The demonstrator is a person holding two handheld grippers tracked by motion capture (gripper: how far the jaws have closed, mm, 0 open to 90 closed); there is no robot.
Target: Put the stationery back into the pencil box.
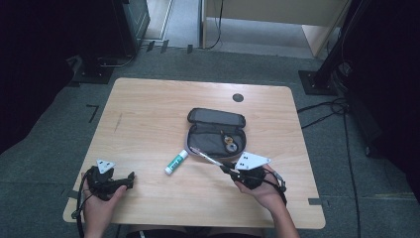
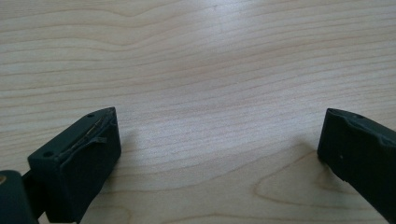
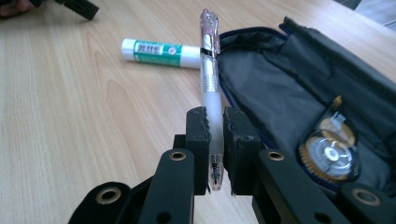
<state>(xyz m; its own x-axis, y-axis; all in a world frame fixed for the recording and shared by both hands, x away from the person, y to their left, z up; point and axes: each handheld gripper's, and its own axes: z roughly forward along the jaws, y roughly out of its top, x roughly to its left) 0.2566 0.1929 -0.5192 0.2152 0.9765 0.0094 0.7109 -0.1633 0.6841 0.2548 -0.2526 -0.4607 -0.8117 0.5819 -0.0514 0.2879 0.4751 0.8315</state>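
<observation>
The table [image 1: 148,114] carried few items, all grouped toward its right-centre, within reach of the right hand. The pencil case [image 1: 216,131] lay unzipped with its lid folded back toward the far edge, which left the inner compartment exposed for loading or unloading. A correction-tape dispenser [image 3: 330,156] rested inside that compartment, near the edge closest to the person.

The left gripper [image 1: 130,179] rested on the near left part of the table, well apart from the case. Its jaws stood wide with only bare wood between them, so it appeared to be idle.

The right gripper [image 3: 215,135] was closed on a pen [image 3: 209,70] near the writing tip, so most of the barrel projected forward. The pen pointed along the case's near edge, judged to be a position for insertion or withdrawal. A glue stick [image 1: 176,162] lay flat on the table just left of the case.
</observation>
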